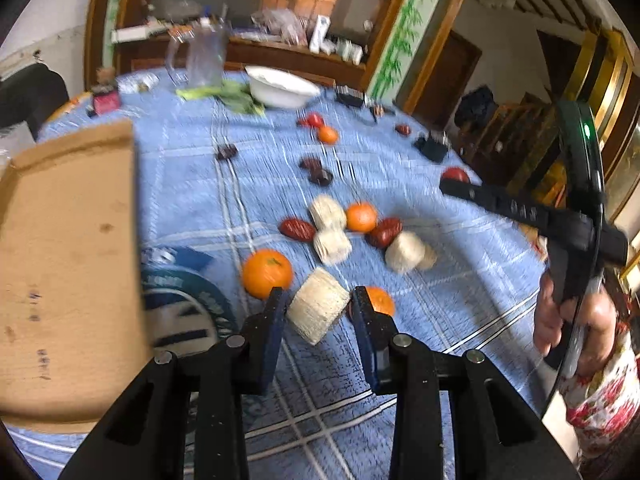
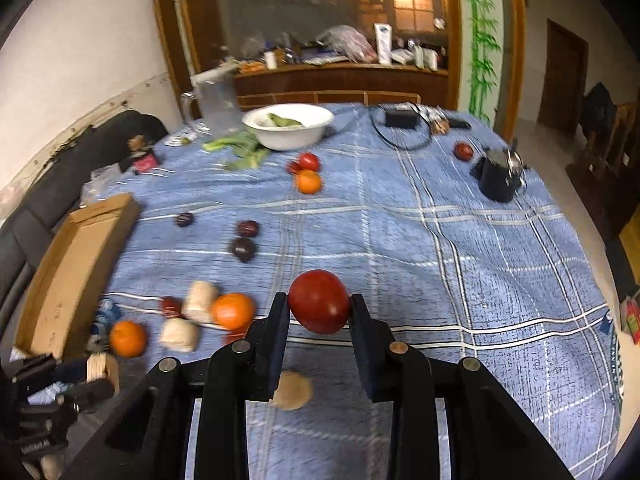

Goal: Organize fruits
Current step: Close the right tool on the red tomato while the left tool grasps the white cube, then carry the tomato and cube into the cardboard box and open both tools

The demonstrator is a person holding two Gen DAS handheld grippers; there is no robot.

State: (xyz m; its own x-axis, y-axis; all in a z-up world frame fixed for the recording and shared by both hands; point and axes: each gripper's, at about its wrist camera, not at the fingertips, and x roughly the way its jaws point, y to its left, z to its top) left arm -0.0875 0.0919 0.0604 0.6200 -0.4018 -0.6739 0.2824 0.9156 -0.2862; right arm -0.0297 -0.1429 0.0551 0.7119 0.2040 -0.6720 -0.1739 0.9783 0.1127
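Note:
My left gripper [image 1: 319, 300] is shut on a cream ribbed roll [image 1: 318, 308], held just above the blue checked tablecloth [image 1: 440, 280]. An orange [image 1: 267, 273] lies left of its fingers and another orange [image 1: 380, 300] peeks out behind the right finger. More cream rolls [image 1: 330, 232], oranges and dark red fruits [image 1: 297, 229] are scattered beyond. My right gripper [image 2: 319, 304] is shut on a round red fruit [image 2: 319, 301], lifted off the cloth. In the right wrist view the left gripper [image 2: 90, 372] shows at the lower left with its roll.
An open cardboard box [image 1: 68, 260] stands at the left. A white bowl [image 2: 288, 126] with greens and a clear jug [image 2: 218, 104] sit at the far edge. A black cup [image 2: 500, 178] stands far right. A hand [image 1: 576, 320] holds the right tool.

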